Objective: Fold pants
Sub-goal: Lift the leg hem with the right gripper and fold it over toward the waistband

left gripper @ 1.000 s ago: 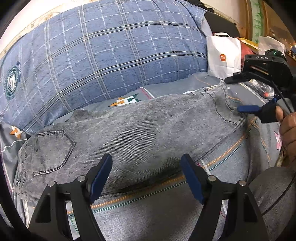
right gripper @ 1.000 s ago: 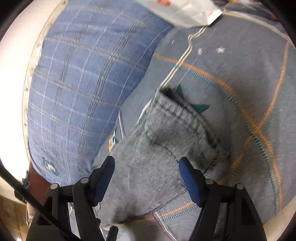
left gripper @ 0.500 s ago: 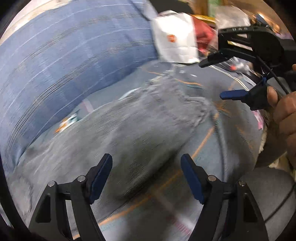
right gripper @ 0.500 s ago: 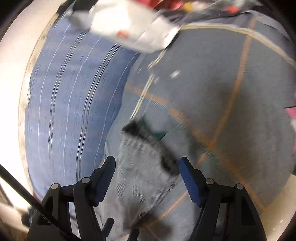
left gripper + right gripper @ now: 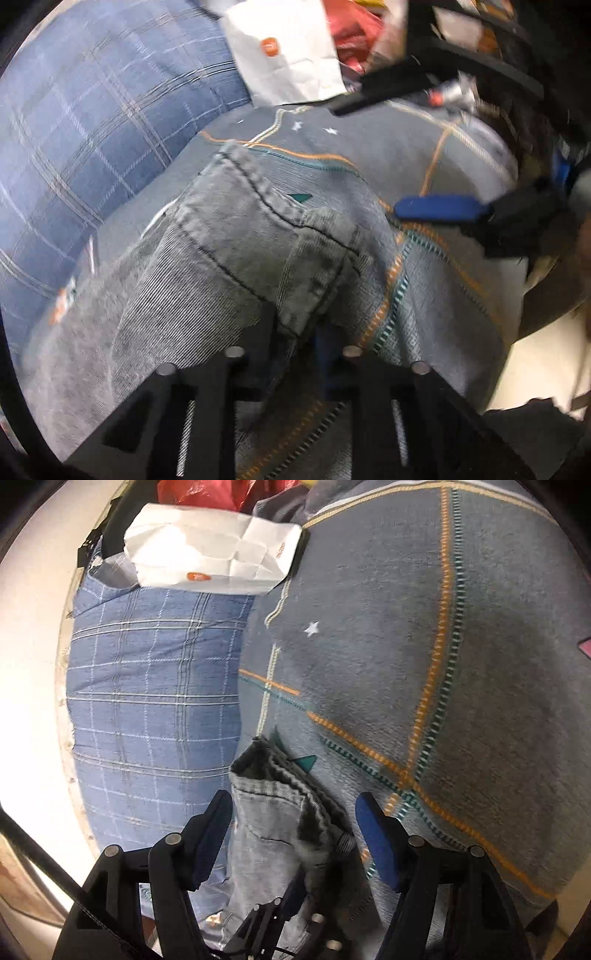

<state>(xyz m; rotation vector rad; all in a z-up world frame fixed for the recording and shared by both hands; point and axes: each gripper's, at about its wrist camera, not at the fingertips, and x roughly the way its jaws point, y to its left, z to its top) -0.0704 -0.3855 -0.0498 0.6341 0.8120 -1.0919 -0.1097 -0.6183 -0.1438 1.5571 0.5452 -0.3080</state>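
Observation:
The grey denim pants [image 5: 207, 258] lie on a grey patterned blanket [image 5: 424, 173]. My left gripper [image 5: 291, 332] is shut on a bunched fold of the pants near the hem end. My right gripper [image 5: 295, 834] is open, its blue pads either side of the pants' hem end [image 5: 273, 805], which rises between them. The right gripper also shows in the left wrist view [image 5: 439, 208] at the right, close above the blanket. In the right wrist view the left gripper [image 5: 284, 923] shows at the bottom, under the denim.
A blue plaid pillow [image 5: 92, 129] [image 5: 155, 709] lies along the left. A white paper bag [image 5: 284, 55] [image 5: 218, 557] and red items [image 5: 207, 494] sit at the far end. The blanket's edge and pale floor [image 5: 517, 376] are at the right.
My left gripper has swung toward the hem end and shut on a fold of the pants. My right gripper has come down over the hem, still open.

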